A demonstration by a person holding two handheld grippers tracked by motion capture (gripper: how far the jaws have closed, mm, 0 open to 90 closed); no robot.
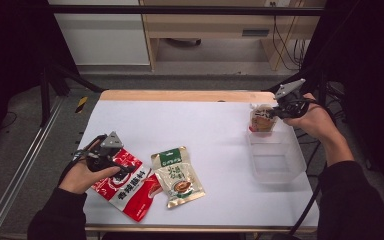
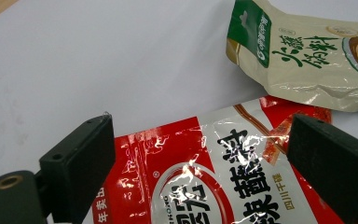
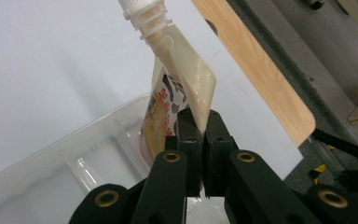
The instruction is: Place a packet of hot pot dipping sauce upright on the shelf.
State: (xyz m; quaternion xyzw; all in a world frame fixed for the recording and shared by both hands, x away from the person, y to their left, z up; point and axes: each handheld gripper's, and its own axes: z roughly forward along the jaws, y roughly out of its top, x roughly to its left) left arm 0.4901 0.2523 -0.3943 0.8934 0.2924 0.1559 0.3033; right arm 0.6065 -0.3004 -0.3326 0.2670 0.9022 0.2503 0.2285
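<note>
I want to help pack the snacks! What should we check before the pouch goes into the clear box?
1. Right gripper shut on the spouted pouch: ok.
2. Pouch over the clear box: ok, at its far end.
3. Room inside the box: ok.
4. Pouch already resting on the box floor: cannot tell.
5. Left gripper open, fingers either side of the red packet: ok.
6. Green-topped packet away from the box: ok.

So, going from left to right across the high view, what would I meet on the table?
Left hand-held gripper over the red packet → beige packet with the green top → clear plastic tray with a spouted pouch hanging over its far end → right hand-held gripper pinching that pouch.
</note>
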